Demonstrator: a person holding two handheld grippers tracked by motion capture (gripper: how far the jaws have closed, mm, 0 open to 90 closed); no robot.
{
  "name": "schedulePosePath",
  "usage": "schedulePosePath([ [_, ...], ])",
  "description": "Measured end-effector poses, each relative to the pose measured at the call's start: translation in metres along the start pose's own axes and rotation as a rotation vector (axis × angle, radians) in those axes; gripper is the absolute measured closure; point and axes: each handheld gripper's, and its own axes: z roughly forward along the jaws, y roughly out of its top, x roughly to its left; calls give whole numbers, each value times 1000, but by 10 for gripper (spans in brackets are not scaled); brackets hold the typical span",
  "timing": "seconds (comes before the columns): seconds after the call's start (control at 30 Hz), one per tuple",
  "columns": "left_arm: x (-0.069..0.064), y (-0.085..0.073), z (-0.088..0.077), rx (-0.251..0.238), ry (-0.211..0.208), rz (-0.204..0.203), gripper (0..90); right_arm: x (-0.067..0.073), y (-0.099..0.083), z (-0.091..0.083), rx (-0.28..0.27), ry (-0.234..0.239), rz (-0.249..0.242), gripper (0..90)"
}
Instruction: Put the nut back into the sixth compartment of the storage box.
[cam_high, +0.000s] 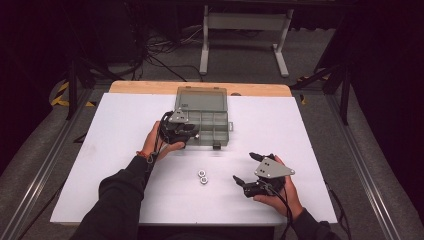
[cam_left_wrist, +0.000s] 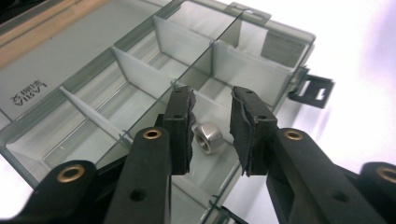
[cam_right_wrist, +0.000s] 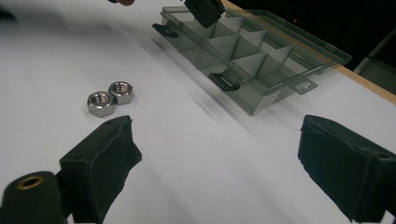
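A clear grey compartment box (cam_high: 223, 138) lies open on the white table, its lid (cam_high: 201, 99) folded back. My left gripper (cam_high: 192, 134) hovers over the box's near-left compartments. In the left gripper view a steel nut (cam_left_wrist: 208, 137) sits between the jaws of my left gripper (cam_left_wrist: 213, 93), right by the left pad (cam_left_wrist: 182, 126), with a gap to the right pad; the jaws stand open. Two more steel nuts (cam_high: 202, 176) lie together on the table. My right gripper (cam_high: 244, 166) rests wide open to their right, with nothing in it (cam_right_wrist: 219, 158).
The white board (cam_high: 125, 150) covers a wooden tabletop whose far edge (cam_high: 150, 87) shows. The box's latches (cam_right_wrist: 224, 80) stick out toward me. A table frame (cam_high: 245, 30) and cables stand on the floor beyond.
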Motion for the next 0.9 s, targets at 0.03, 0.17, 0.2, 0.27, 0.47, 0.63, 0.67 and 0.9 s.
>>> schedulePosePath([
  [0.03,-2,1,-2,-7,-4,0,683,0,0,0,0,1,1,111],
  [0.17,-11,3,-12,-30,-15,33,666,0,0,0,1,2,-1,111],
  [0.2,-14,3,-14,-36,-19,38,660,1,0,0,1,2,-2,111],
  [0.27,-19,3,-18,-43,-25,57,636,1,0,0,0,4,-1,111],
  [0.47,-37,-2,-28,-54,-55,99,564,1,0,0,-1,2,-2,111],
  [0.63,-49,-10,-32,-45,-74,117,485,1,1,0,2,7,-2,111],
  [0.67,-51,-11,-32,-42,-77,114,443,1,1,0,4,9,-4,111],
  [0.9,-68,-25,-30,1,-100,127,279,3,1,1,5,14,-5,111],
])
